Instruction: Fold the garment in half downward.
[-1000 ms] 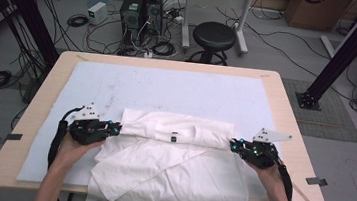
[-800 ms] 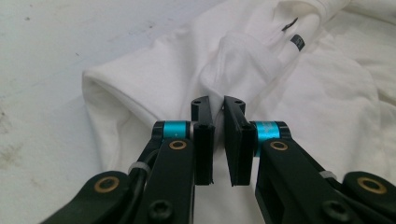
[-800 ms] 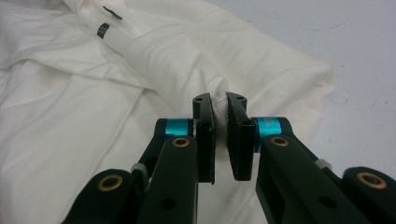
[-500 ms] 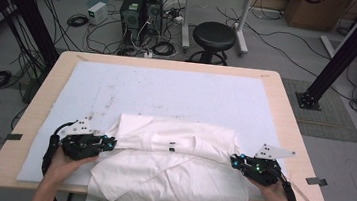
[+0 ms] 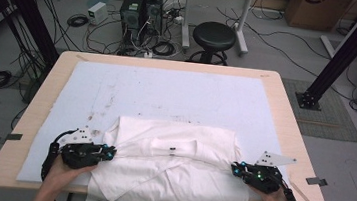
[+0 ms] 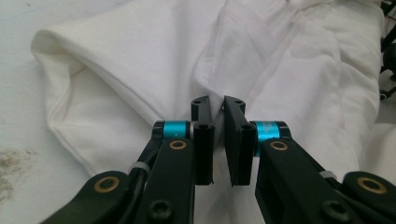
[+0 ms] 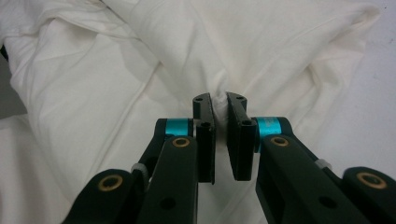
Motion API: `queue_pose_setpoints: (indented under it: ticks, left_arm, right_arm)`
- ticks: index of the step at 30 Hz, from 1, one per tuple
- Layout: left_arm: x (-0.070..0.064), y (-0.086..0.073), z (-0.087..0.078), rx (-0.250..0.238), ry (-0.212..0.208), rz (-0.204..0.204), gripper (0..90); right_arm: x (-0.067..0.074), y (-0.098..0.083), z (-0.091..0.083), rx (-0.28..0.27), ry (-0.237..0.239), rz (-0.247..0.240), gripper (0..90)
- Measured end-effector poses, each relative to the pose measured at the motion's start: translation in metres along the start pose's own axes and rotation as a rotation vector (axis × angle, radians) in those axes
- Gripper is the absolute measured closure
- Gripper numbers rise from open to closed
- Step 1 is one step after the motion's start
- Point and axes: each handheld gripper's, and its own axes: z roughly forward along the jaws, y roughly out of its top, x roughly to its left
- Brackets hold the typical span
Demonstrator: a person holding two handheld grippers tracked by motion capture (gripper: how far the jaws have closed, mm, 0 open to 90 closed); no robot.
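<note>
The white cotton shirt (image 5: 171,172) lies folded over at the table's (image 5: 285,122) near edge; left tongs (image 5: 108,152) and right tongs (image 5: 235,169) each pinch a side fold, probably keeping the crease straight.

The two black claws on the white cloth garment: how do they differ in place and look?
The left claw grips the white cloth garment at its left edge, the right claw at its right edge. The left claw's grey plate lies low; the right claw's stands out sideways. Both are shut on cloth.
</note>
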Motion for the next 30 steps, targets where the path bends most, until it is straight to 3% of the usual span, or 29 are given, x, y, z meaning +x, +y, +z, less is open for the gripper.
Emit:
queue_pose_setpoints:
  ticks: [15,21,30]
  left_arm:
    - [-0.012,-0.008,-0.012,-0.014,-0.059,0.007,82.4]
    - [-0.011,-0.013,-0.01,0.015,-0.074,0.003,82.4]
    - [-0.017,-0.017,-0.014,0.036,-0.104,0.014,82.4]
  right_arm:
    - [0.011,-0.015,-0.014,-0.004,0.034,-0.002,84.1]
    - [0.008,-0.023,-0.016,0.004,0.078,0.011,84.1]
    - [0.013,-0.027,-0.022,0.008,0.092,-0.015,84.1]
